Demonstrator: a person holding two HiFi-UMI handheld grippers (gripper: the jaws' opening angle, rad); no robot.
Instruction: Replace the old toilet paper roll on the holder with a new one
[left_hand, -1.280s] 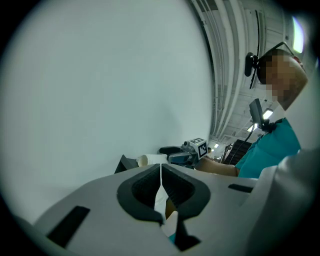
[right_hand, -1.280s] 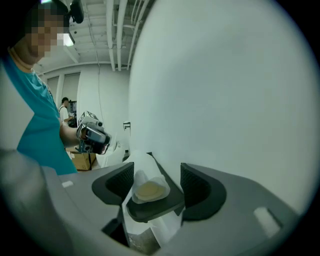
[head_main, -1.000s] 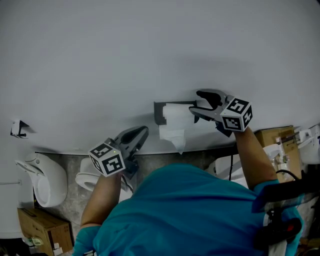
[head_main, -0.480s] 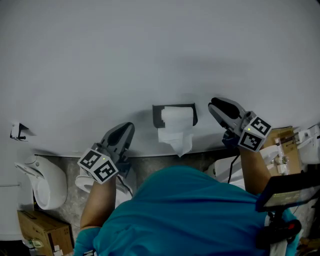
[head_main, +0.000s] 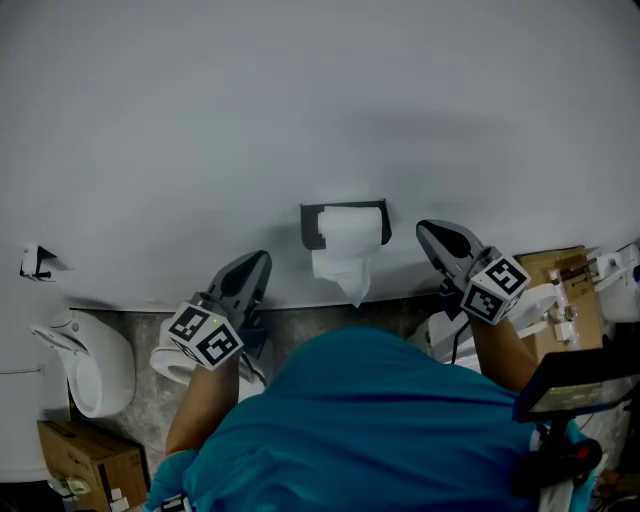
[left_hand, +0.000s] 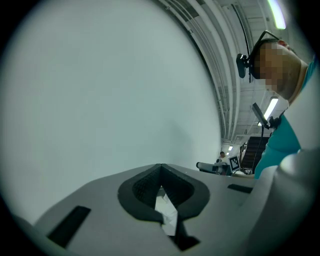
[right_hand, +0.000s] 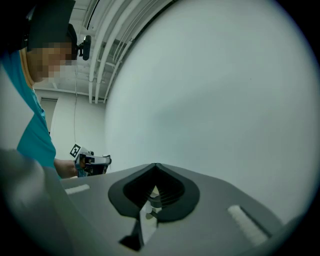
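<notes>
While I look down through the head view, the toilet paper roll (head_main: 352, 228) sits in its dark holder (head_main: 311, 226) on the pale grey wall (head_main: 300, 100), with a loose tail (head_main: 350, 282) of paper hanging below it. My left gripper (head_main: 257, 262) is lower and off to the left of the roll. My right gripper (head_main: 430, 231) is just to the roll's right. Both point toward the wall and neither touches the roll or the holder.

From the left gripper view, I see its jaws pressed together tip to tip with nothing pinched between them. Bare wall lies ahead, and the right gripper shows small at the right.

From the right gripper view, its jaws have just been closing and now meet, gripping nothing. The wall fills most of the view, and the left gripper shows small at the left.
</notes>
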